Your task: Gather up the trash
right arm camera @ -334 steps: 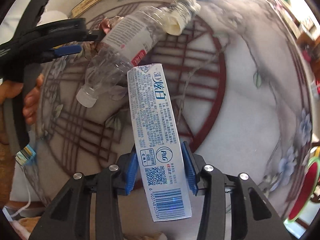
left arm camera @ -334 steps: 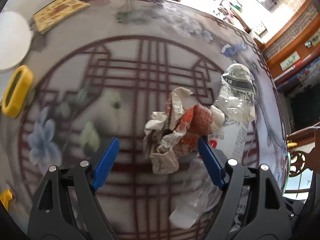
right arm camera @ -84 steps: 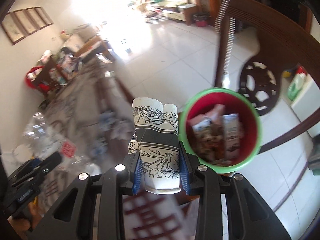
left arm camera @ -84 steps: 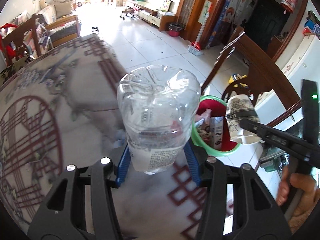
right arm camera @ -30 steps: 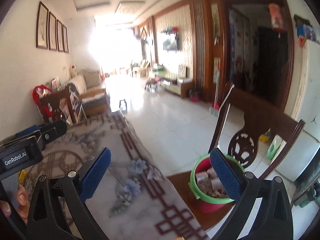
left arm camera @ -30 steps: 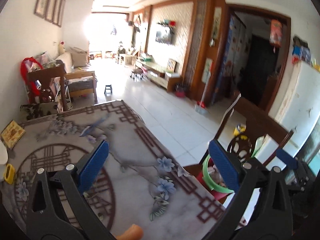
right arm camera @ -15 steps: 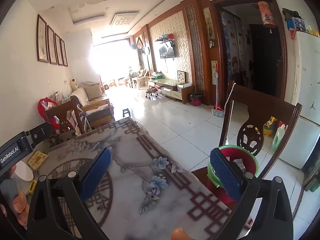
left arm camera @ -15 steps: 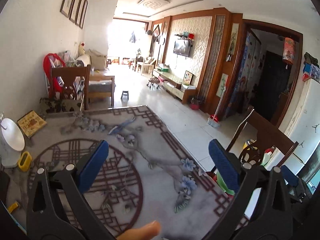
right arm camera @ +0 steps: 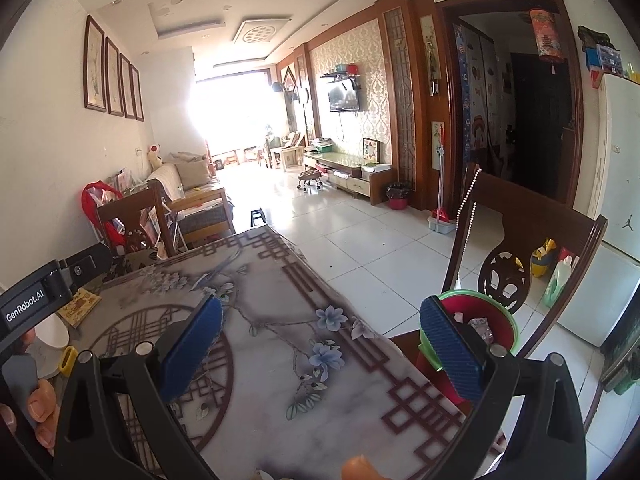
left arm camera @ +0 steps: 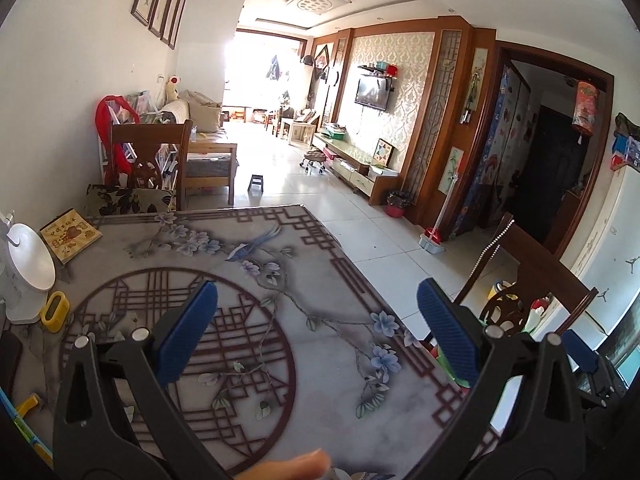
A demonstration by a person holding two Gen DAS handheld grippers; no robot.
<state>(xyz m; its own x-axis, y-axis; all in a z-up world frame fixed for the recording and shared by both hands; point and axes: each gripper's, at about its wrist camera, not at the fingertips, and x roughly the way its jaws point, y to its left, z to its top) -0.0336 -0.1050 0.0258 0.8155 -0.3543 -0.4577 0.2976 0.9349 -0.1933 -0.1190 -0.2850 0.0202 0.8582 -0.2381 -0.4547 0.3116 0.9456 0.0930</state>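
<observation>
Left tool (left arm camera: 316,312): jaws spread wide, nothing between the blue pads. Right tool (right arm camera: 320,328): same, spread and empty. Both are held above the bench (left arm camera: 280,360), looking down the room.

Bench surface as seen: no loose trash on the patterned top in either view. What sits at its far left edge reads as household items, not trash: a white round object (left arm camera: 28,268), a yellow item (left arm camera: 56,310), a booklet (left arm camera: 70,234).

Trash location: green-rimmed red bin (right arm camera: 492,320) on a chair seat just off the bench's right edge. Right wrist view shows something crumpled inside it; contents too small to identify. Left wrist view shows only a sliver of the bin behind the right pad.

Judgement: collection looks finished or very nearly so. Near strip of bench under the tools is hidden, so a leftover scrap there cannot be ruled out.
</observation>
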